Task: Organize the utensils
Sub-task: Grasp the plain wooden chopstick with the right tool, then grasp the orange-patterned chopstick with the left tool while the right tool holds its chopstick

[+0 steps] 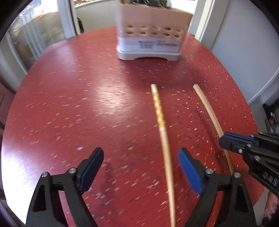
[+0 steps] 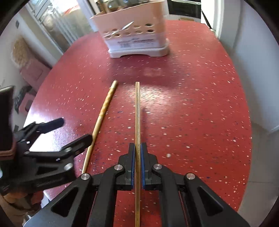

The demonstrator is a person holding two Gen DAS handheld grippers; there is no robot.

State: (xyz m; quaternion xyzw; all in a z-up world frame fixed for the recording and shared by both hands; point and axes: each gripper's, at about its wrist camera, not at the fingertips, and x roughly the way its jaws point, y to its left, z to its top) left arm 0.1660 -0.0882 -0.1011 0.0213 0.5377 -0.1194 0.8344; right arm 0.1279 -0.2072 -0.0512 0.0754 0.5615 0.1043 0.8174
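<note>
Fingers (image 2: 133,162) of the right gripper (image 2: 138,148) are closed on a plain wooden chopstick (image 2: 137,111), blue pads pressed to either side of the shaft. From the right wrist view this chopstick runs straight ahead between the pads, its far end pointing toward the caddy; its shadow falls on the counter just to the right of the shaft, so that end appears to be raised off the surface, though the blur leaves this uncertain. In the left wrist view the same gripper (image 1: 225,139) enters from the right edge, clamped on the same chopstick (image 1: 207,108).

Fingers (image 1: 189,169) of the left gripper (image 1: 140,167) stand wide apart and hold nothing. A second chopstick (image 1: 161,125), with a patterned, mottled upper section and a plain lower section, lies on the red speckled counter (image 1: 78,104). It passes between the two open fingers, nearer the right-hand one, and no pad touches it. The right wrist view shows the left gripper (image 2: 75,131) over the lower part of this patterned chopstick (image 2: 104,108), one finger crossing in front of it.

Both chopsticks lie roughly parallel, near each other but apart.

A white plastic utensil caddy (image 1: 151,33) with two rows of round holes and a printed label stands upright at the far side of the counter, well apart from both chopsticks. Utensils (image 2: 111,5) stand inside it; their types cannot be made out.
</note>
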